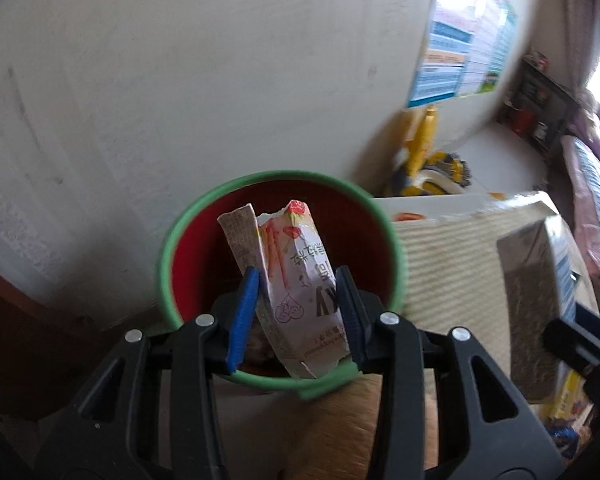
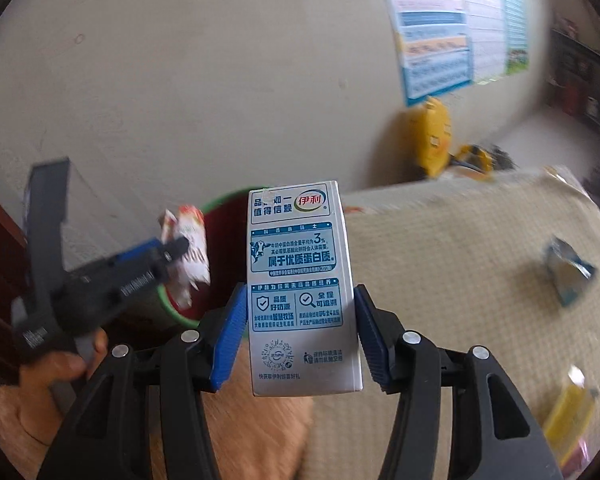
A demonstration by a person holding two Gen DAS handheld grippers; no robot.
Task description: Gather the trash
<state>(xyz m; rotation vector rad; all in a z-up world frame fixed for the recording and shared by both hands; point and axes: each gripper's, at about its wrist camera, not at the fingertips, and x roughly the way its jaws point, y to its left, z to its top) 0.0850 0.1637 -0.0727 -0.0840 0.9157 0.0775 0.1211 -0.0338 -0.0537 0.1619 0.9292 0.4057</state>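
Observation:
My left gripper is shut on a torn pink and white snack box and holds it over the mouth of a bin with a green rim and red inside. In the right wrist view that left gripper, the snack box and the bin sit at the left, with a hand on the gripper's handle. My right gripper is shut on an upright white and blue milk carton, right of and nearer than the bin. The carton also shows at the right of the left wrist view.
A striped cream mat or cushion spreads right of the bin, with a blue wrapper and a yellow packet lying on it. A yellow toy leans against the white wall under a poster. Dark wooden furniture stands at the left.

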